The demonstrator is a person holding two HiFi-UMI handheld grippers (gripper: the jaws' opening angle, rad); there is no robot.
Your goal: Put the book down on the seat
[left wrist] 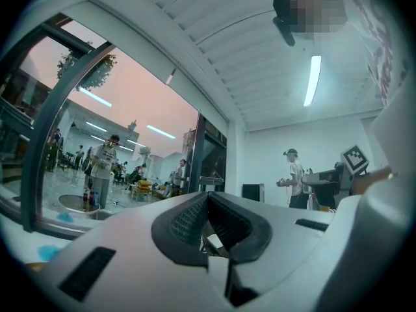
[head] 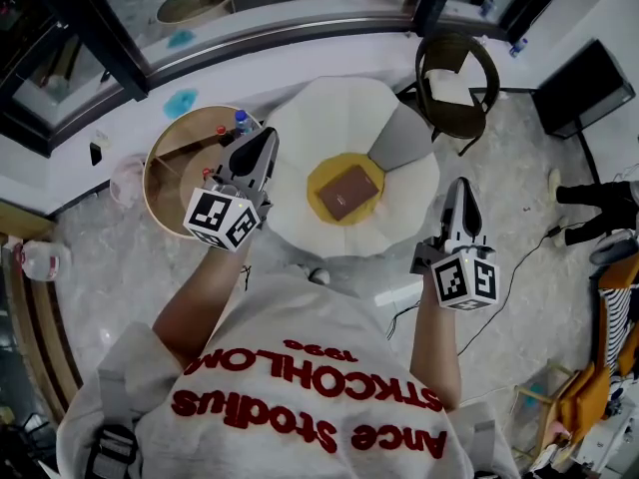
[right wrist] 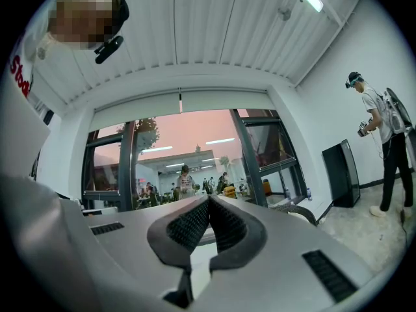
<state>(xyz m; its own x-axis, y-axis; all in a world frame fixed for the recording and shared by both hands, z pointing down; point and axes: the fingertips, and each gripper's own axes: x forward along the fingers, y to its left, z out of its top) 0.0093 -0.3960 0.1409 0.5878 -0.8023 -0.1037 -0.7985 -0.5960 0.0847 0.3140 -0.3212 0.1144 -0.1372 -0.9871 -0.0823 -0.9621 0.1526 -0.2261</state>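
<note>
Head view — book (head: 347, 192) rests on yellow cushion (head: 340, 160) in white seat (head: 329, 108).

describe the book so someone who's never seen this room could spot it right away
Find the big white petal-shaped seat in the middle of the floor, between the round wooden table and the dark wicker chair. On its yellow cushion the book lies flat: the only brown rectangle there.
</note>
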